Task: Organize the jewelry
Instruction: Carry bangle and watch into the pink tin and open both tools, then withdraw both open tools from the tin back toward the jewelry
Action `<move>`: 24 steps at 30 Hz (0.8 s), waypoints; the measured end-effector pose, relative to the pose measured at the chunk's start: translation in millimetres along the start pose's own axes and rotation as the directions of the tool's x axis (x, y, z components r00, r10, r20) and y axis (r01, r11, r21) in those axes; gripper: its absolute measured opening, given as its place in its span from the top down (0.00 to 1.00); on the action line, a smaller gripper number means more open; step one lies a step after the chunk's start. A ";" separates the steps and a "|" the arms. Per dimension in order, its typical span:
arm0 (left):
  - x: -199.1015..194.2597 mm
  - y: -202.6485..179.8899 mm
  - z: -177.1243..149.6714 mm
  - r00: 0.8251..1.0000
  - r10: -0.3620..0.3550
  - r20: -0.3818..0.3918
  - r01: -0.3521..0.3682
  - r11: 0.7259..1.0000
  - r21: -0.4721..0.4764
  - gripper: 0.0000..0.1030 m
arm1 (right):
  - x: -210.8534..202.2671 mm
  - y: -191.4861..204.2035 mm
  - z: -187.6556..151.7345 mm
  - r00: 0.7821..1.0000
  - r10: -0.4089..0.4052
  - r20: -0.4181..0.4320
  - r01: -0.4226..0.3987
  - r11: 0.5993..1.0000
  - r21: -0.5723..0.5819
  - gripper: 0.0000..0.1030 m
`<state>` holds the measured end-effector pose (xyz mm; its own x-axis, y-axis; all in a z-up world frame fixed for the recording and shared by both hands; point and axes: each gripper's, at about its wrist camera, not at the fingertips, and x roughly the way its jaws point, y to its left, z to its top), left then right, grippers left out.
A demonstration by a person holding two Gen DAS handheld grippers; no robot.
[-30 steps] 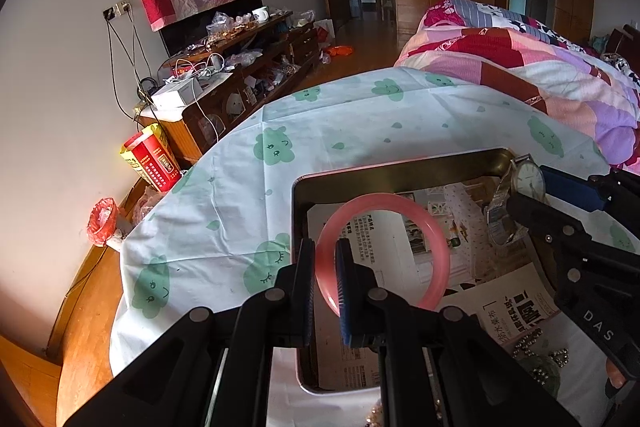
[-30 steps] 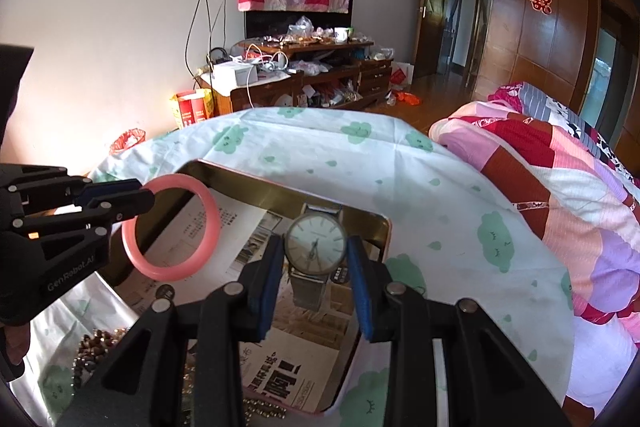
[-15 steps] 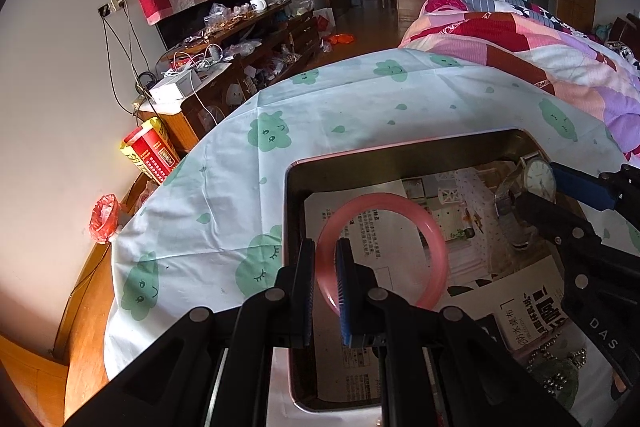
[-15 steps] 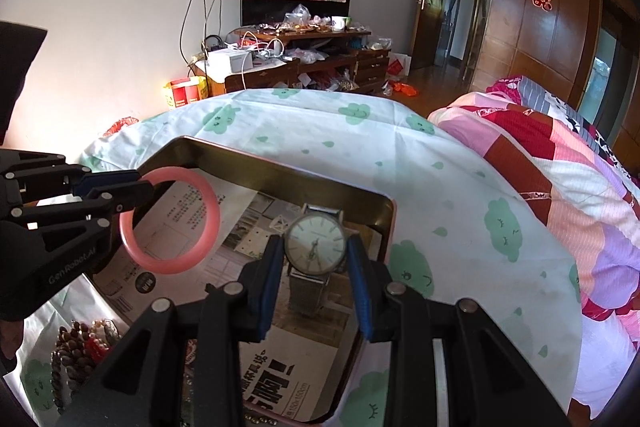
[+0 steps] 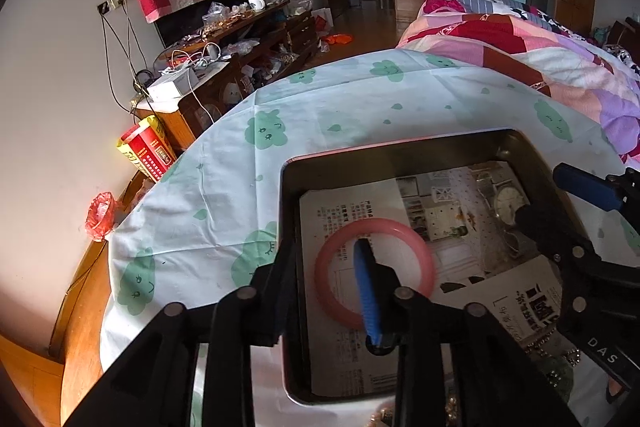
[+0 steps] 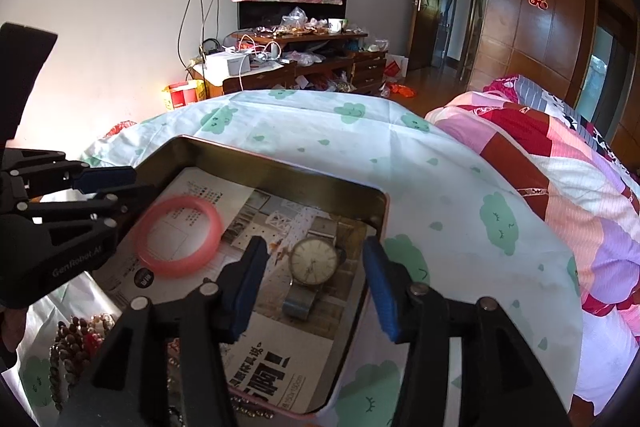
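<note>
step: release, pretty much. Both pieces set down inside the tin tray point(image 6: 280, 183) on its newspaper lining, so looked like the tail end of a drop-off.
bangle: pink bangle point(image 5: 374, 269) flat on the paper, left half of the tray.
watch: wristwatch point(image 6: 314, 261) face up, right half of the tray, well apart from the bangle.
left gripper point(image 5: 326, 279): jaws just opened, parted about halfway. One pad inside the ring, the other outside by the tray wall; no squeeze on it.
right gripper point(image 6: 316, 279): jaws just opened too, wide either side of the watch, not touching it.
pose: both angled down into the tray from the near edge, side by side.
next: probably back out without snagging the ring, then over to the bead strands point(image 6: 76, 343) heaped on the surface beside the tray.
</note>
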<state>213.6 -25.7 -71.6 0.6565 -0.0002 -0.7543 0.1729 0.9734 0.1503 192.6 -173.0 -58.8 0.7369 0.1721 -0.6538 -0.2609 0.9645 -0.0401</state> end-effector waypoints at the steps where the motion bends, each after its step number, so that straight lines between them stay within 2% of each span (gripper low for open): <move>1: -2.0 -1.3 -1.1 1.000 0.003 0.004 -0.003 1.000 0.004 0.66 | -1.3 0.4 -0.7 1.000 -0.003 0.002 0.003 1.000 0.000 0.50; 7: -11.2 -6.0 -5.8 1.000 0.007 0.023 -0.007 1.000 0.007 0.49 | -7.7 0.4 -6.1 1.000 -0.008 0.011 0.008 1.000 0.019 0.43; 15: -31.0 5.1 -10.7 0.999 -0.009 0.054 0.010 1.000 -0.020 0.48 | -14.9 -1.2 -10.6 1.000 -0.013 0.017 0.012 0.999 0.037 0.41; 24: -50.8 39.8 -47.0 0.998 0.049 0.034 -0.046 0.995 -0.083 0.48 | -37.7 -6.8 -25.9 1.000 -0.020 0.016 0.019 0.998 0.067 0.36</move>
<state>152.6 23.8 -57.4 0.6891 0.0396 -0.7235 0.0808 0.9881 0.1311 150.4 -191.3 -53.4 0.7517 0.1562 -0.6408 -0.2046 0.9789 -0.0014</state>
